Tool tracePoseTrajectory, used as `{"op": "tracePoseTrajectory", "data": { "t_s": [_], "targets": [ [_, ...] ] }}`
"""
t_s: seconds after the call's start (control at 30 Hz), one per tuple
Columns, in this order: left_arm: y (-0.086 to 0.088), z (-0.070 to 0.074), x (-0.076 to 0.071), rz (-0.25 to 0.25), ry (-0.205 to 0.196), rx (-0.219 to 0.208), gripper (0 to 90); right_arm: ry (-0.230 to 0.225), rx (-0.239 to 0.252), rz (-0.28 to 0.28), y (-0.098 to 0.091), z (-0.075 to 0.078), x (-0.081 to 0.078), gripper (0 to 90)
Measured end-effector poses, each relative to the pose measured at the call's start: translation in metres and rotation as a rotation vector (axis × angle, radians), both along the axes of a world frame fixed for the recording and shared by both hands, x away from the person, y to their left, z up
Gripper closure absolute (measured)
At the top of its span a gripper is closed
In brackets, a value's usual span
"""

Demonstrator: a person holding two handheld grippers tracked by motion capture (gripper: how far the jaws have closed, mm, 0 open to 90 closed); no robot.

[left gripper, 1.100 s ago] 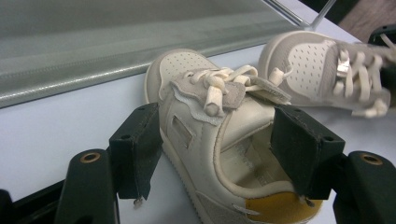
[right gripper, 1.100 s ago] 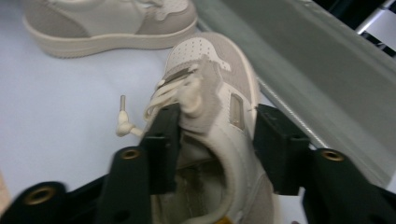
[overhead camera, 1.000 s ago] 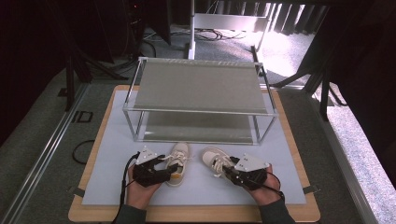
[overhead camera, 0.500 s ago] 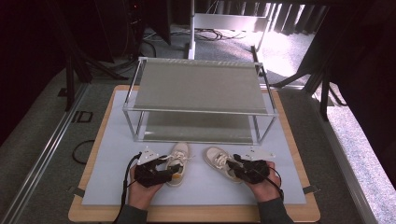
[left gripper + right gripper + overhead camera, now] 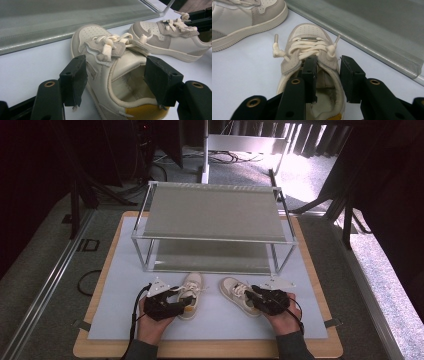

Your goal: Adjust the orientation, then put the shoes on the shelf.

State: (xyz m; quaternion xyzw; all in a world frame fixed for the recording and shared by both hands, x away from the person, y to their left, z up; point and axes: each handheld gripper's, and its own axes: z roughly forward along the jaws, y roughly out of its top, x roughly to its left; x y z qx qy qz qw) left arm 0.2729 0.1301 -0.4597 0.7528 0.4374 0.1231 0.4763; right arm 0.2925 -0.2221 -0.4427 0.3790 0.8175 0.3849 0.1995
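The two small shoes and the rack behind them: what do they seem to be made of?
The left shoe and the right shoe look like smooth cream leather or imitation leather, with matte grey suede-like panels, punched toe holes and woven cotton-like laces. The two-level rack seems metal: thin shiny silver posts and rails. Its dull grey shelves could be fine mesh or sheet; I cannot tell.

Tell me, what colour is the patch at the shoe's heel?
Yellow; the left shoe's heel patch shows best in the left gripper view.

Two handheld black grippers: the left gripper (image 5: 186, 301) and the right gripper (image 5: 248, 296). Each has blocky black jaws, brass-ringed screw holes, a grey three-cornered top plate and a trailing black cable. The person wears dark grey sleeves (image 5: 292, 349).
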Motion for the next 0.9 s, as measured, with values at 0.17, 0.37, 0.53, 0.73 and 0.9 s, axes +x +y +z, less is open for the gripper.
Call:
{"op": "tracePoseTrajectory", "data": {
  "t_s": [0.17,0.37,0.53,0.73,0.9],
  "targets": [
    [0.000,0.006,-0.004,0.009,-0.038,-0.001,33.8,-0.003,0.059,-0.003,-0.004,0.005,-0.003,62.1],
    [0.000,0.011,-0.007,0.004,-0.061,-0.004,33.6,-0.053,0.065,0.019,-0.009,0.014,-0.017,51.8],
    [0.001,0.010,-0.008,0.009,-0.054,-0.003,30.8,-0.072,0.067,0.031,-0.014,0.016,-0.027,41.9],
    [0.001,0.009,-0.009,-0.007,-0.050,-0.013,26.8,-0.082,0.033,0.059,-0.019,0.009,-0.041,33.0],
    [0.001,0.011,-0.012,-0.013,-0.051,-0.006,21.6,-0.057,0.029,0.062,-0.024,-0.003,-0.046,32.7]
  ]
}}
